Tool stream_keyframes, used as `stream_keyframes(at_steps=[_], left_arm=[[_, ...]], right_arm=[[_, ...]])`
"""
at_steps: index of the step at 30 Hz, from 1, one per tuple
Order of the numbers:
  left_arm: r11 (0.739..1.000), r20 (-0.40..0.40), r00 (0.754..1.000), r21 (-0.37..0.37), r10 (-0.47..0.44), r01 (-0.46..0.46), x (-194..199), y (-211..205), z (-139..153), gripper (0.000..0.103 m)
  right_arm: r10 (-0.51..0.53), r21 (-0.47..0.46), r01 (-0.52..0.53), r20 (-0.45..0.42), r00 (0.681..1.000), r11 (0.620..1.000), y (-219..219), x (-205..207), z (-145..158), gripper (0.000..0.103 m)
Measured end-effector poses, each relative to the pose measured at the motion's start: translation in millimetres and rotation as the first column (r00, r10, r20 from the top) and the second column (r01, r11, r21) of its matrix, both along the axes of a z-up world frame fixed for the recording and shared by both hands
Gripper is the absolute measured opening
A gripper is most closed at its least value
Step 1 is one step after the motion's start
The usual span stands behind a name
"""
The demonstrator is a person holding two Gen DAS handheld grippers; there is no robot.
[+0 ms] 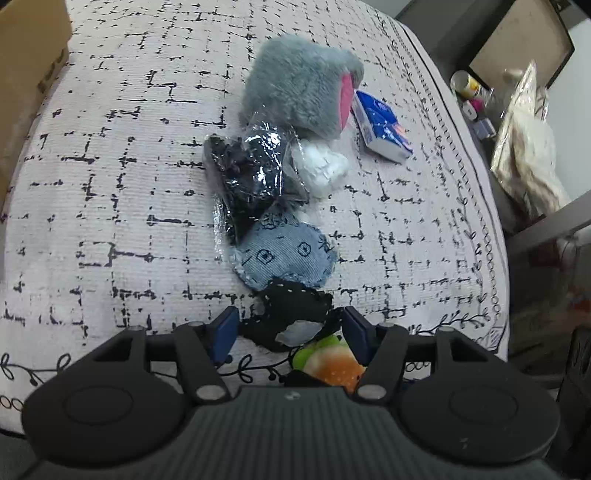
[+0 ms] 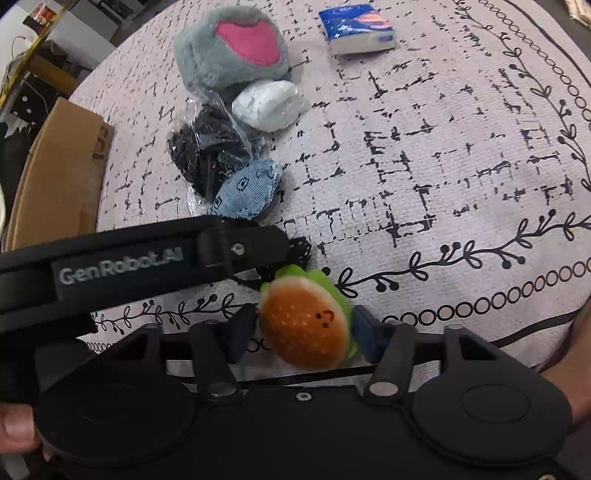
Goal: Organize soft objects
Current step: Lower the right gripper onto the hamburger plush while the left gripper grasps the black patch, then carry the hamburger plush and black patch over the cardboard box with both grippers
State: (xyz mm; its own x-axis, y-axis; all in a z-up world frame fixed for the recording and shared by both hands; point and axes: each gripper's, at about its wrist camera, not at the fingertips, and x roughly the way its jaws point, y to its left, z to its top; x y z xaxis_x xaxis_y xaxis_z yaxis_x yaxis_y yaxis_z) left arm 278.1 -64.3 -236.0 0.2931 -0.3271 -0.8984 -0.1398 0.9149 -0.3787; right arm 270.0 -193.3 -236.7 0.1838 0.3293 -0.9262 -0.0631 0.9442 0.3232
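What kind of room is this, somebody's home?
Probably a lived-in home or a mock-up of one: a patterned cloth covers a round table, a cardboard box sits at its edge, and jars and bags crowd a side shelf.

A cardboard box point(image 2: 55, 173) sits at the patterned tablecloth's point(image 2: 443, 155) edge, a tissue pack point(image 2: 356, 27) farther off.

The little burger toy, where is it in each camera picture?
Left wrist view: the burger toy peeks out at the bottom centre, partly hidden behind the left gripper.
Right wrist view: the burger toy is low in the middle, between the fingers of the right gripper.
Shared landmark: the grey plush with the pink patch lies farther back in both.
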Motion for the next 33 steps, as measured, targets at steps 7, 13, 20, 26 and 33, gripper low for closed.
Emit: stream_keyframes(at_steps=[7, 13, 20, 26, 33], left_arm=[[0.999, 0.009, 1.0, 0.033, 0.008, -0.008, 2, 1, 2, 0.035], [0.998, 0.056, 0.998, 0.047, 0.031, -0.034, -8, 8, 19, 0.032], [0.996, 0.107, 0.992, 0.059, 0.062, -0.069, -22, 22, 53, 0.032], [0.992, 0.177, 0.982, 0.088, 0.07, -0.086, -38, 28, 86, 0.032], [0.99, 0.233, 0.969, 0.098, 0.079, -0.105, -51, 40, 114, 0.032]], right_arm=[[0.013, 0.019, -0.013, 0.017, 1.0, 1.0, 2, 2, 2, 0.046], [0.006, 0.051, -0.01, 0.072, 0.997, 0.999, 0, -3, 12, 0.045], [0.016, 0.084, -0.029, 0.151, 0.988, 0.996, -1, -14, 28, 0.045], [0.011, 0.076, -0.029, 0.226, 0.974, 0.997, -4, -26, 50, 0.045], [-0.017, 0.085, -0.007, 0.286, 0.958, 0.996, -6, -34, 75, 0.045]])
